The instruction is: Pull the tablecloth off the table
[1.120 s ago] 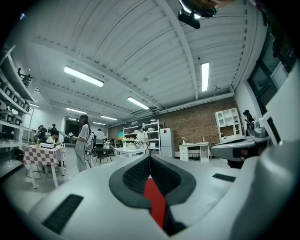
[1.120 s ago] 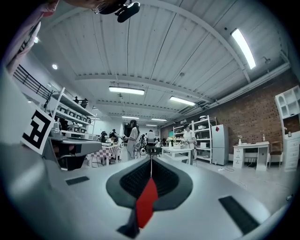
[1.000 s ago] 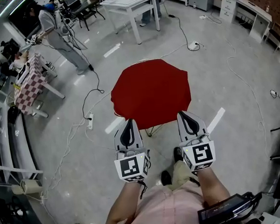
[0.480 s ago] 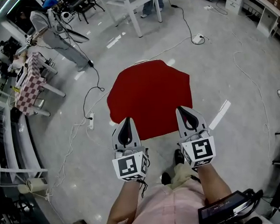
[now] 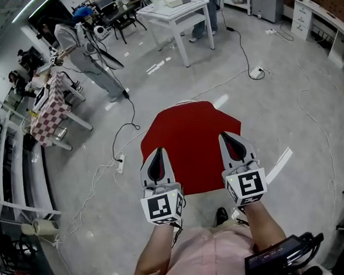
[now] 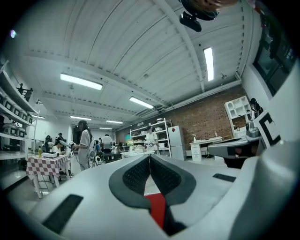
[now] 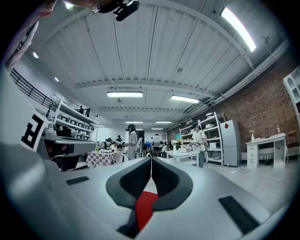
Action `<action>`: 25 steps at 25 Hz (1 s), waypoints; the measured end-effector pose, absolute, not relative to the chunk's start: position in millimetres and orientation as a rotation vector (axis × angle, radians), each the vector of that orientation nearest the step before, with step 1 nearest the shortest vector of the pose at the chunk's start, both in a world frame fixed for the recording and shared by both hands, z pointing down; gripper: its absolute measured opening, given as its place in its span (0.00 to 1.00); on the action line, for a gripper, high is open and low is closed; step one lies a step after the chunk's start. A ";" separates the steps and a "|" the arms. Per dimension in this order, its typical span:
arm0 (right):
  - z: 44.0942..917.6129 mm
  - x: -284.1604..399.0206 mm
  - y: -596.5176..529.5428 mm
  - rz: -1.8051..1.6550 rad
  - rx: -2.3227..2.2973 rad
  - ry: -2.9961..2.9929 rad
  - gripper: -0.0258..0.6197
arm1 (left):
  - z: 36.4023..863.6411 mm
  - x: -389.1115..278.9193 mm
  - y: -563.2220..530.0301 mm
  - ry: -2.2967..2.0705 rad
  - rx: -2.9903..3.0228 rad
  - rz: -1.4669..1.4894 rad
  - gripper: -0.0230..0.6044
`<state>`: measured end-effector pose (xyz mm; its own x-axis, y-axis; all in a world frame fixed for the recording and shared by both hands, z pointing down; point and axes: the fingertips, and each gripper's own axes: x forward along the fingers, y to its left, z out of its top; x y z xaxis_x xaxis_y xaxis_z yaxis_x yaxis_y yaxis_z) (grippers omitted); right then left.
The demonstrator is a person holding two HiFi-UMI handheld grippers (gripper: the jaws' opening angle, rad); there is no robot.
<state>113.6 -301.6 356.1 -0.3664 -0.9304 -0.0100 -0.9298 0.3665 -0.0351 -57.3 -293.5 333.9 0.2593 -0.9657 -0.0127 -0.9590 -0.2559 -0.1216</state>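
Red tablecloth [image 5: 189, 141] — smooth, flat, many-cornered

- No legible text, brand name, number or sign appears in any view.
- Left tongs [image 5: 157, 153]: the marker cube [image 5: 162, 205] at their rear carries black-and-white square code patterns. These are blocky shapes, not letters or digits.
- Right tongs [image 5: 227, 139]: their marker cube [image 5: 246, 186] carries a pattern of the same kind, also with nothing to read.
- Seen from the gripper views, a face of each cube resembles a blocky letter, but it is only part of the code pattern.
- Any print on distant shelves and furniture is too small to make out.
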 end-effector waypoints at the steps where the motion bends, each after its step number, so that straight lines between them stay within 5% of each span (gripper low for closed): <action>1: 354.2 111.8 -305.9 -0.025 -1.741 2.576 0.07 | 331.7 -59.7 -295.5 1.852 -2.394 -0.087 0.08; 25: 365.7 43.4 -335.1 0.012 -1.725 2.674 0.07 | 349.3 -123.7 -322.4 1.858 -2.445 -0.043 0.08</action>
